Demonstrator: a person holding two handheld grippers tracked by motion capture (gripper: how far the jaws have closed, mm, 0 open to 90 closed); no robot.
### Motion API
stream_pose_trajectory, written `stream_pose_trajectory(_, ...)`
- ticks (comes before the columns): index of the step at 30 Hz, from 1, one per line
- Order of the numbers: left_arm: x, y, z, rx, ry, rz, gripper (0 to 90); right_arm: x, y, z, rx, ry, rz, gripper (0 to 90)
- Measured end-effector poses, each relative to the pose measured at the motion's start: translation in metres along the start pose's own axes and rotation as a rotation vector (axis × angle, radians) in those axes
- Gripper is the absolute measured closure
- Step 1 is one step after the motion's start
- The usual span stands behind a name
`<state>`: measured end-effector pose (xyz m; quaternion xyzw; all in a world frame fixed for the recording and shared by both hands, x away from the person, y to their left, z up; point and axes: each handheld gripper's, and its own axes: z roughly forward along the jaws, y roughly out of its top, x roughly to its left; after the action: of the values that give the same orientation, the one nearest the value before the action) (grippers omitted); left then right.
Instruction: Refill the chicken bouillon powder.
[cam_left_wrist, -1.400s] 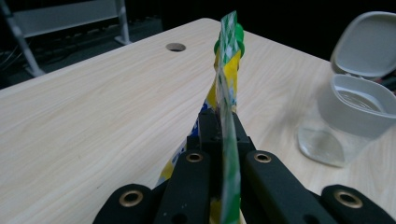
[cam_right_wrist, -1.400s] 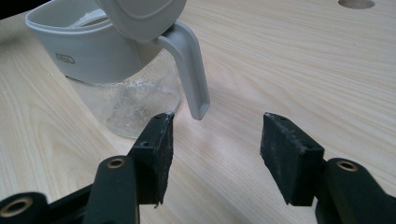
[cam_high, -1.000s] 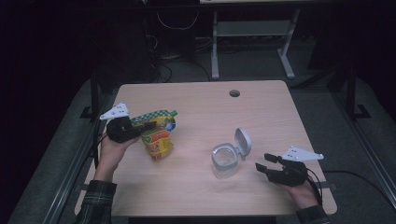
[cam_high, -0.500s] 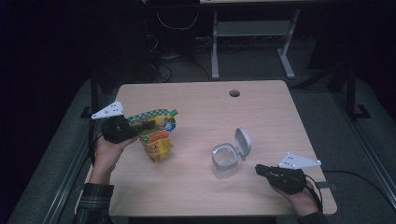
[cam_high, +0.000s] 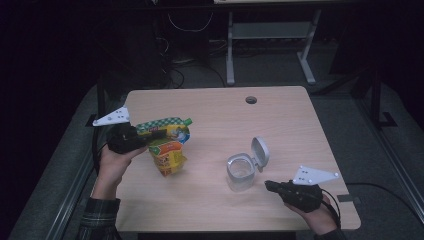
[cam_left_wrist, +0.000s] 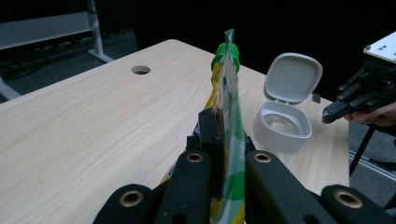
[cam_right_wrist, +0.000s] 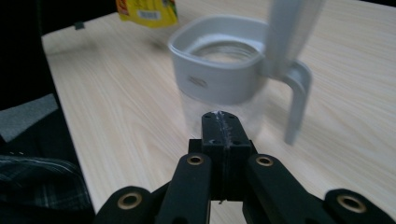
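Left gripper (cam_high: 150, 136) jaws pinch the top edge of a green-and-yellow spouted pouch (cam_high: 169, 150), held hanging above the worktop (cam_high: 210, 115) at its left side. Right gripper (cam_high: 270, 185) jaws have just closed together, empty, tips just beside the open clear container (cam_high: 241, 169).

One light wooden counter (cam_high: 210, 105) filled the middle of the frame, with one round cable hole (cam_high: 251, 100) at its upper right. One green, yellow and orange foil pouch with a green screw spout (cam_high: 167, 145) hung at centre left. One clear plastic container with a grey hinged lid (cam_high: 243, 167) stood at lower right. Two black tongs appeared: the left tongs (cam_high: 150, 136) and the right tongs (cam_high: 268, 184).
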<state>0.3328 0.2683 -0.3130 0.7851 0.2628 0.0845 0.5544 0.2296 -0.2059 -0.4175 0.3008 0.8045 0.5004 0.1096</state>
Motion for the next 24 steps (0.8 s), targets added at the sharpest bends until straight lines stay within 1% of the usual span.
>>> stream_pose_trajectory(4,-0.003,0.002,0.0,0.0,-0.015,0.001,90.0,0.01,0.011,0.005,-0.008,0.005,-0.012,89.6)
stream_pose_trajectory(9,-0.007,0.006,0.0,-0.014,-0.033,-0.004,90.0,0.017,0.024,0.014,-0.025,0.009,-0.021,89.6)
stream_pose_trajectory(11,-0.009,0.007,-0.001,-0.021,-0.043,-0.002,90.0,0.02,0.03,0.019,-0.028,0.009,-0.03,89.6)
stream_pose_trajectory(17,-0.014,0.012,-0.004,-0.02,-0.058,0.011,90.0,0.027,0.048,0.035,-0.052,0.014,-0.025,89.7)
stream_pose_trajectory(21,-0.017,0.014,-0.005,-0.023,-0.072,0.008,90.0,0.032,0.057,0.048,-0.059,0.016,-0.045,89.6)
stream_pose_trajectory(24,-0.02,0.015,-0.005,-0.024,-0.083,0.01,90.0,0.034,0.064,0.058,-0.059,0.018,-0.046,89.7)
